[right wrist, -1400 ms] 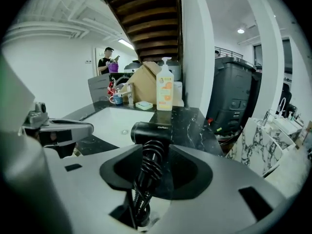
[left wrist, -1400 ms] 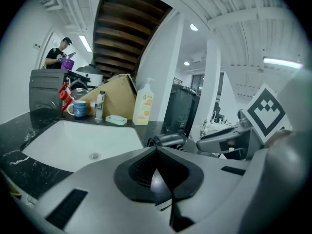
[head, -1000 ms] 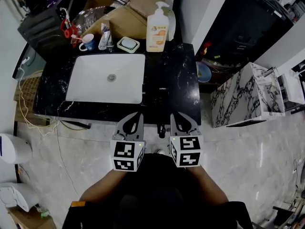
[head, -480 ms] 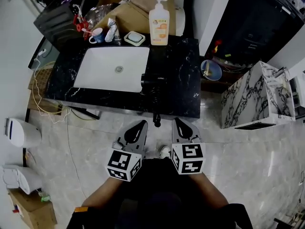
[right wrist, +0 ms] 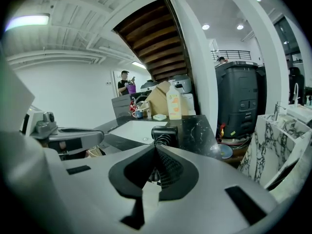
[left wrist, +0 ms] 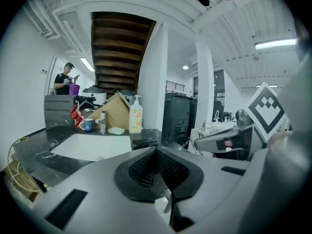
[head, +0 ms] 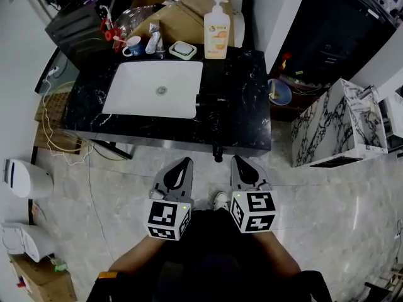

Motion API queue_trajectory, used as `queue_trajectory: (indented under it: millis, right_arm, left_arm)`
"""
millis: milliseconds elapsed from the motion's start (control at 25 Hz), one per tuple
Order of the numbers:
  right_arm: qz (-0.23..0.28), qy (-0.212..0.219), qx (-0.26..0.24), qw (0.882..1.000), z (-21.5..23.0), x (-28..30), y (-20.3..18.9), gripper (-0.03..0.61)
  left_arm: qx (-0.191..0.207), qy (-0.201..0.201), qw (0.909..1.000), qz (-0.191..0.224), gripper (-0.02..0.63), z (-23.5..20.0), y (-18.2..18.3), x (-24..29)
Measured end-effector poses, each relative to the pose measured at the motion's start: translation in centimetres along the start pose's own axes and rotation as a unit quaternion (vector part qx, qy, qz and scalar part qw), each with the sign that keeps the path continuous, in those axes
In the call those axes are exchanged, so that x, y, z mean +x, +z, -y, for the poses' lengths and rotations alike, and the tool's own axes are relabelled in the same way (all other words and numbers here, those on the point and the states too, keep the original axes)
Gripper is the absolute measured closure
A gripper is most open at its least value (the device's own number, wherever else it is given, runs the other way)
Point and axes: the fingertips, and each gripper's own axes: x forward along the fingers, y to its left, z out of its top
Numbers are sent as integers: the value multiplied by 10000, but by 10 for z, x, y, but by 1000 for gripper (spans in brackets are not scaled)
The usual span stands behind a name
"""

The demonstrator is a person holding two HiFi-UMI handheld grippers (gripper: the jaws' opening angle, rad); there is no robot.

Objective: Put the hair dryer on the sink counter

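Two tongs hang side by side over the pale floor, just short of the tabletop's near edge, and both point toward it. The left tongs have their jaws pressed together with nothing between them. Ahead of them and slightly to the right, the black hair dryer lies on the black marbled tabletop, just right of the white sink basin. Its body is beside the basin's rim. Its handle and coiled cord run back toward the person, and the end hangs over the front edge. It sits between the lines of the two tongs, apart from both and touched by neither. The right tongs are closing the last little way. Their pads already meet at the tip and grip nothing, and the dryer stands straight in front of them on the tabletop.

Along the back of the tabletop, a small blue and white cup stands by red-handled items. Whether they are inside it cannot be told. Next comes a square soap dish with something pale in it, then an upright pump bottle of soap. On the floor, right of the tabletop, a blue bowl holds a thin utensil.
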Motion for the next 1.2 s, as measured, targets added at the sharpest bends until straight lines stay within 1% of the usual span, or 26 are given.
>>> queue_trajectory:
  millis: [120,240,480,600,800,960,1200]
  right_arm:
    - [-23,-62,-25,10000,-18,-1,-1,561]
    - [-53,-181,3,9998,-30,-3,-5,561]
    - [-45,-398,172,9991,-39,-4,-7,563]
    - [-90,-467,152,9988,-42,-3,-10,563]
    - [-123,-504,63,9986,-48,0,-12,563]
    - [-110,-507,102,9986,-48,2,-12,563]
    - [-153,-503,171,9985,-46,4,-18,565]
  left_arm:
    - [82,-22,10000,-49,606,-10,0,-7]
    - [134,-126,9998,-60,606,-16,0,-12]
    - [251,-300,9992,-115,606,-27,-7,-12]
    - [180,-335,9992,-150,606,-33,-12,-11]
    - [164,-402,9990,-126,606,-35,-11,-9]
    - [249,-474,9984,-153,606,-34,-12,-9]
    - [277,-470,9983,-187,606,-37,-14,-7]
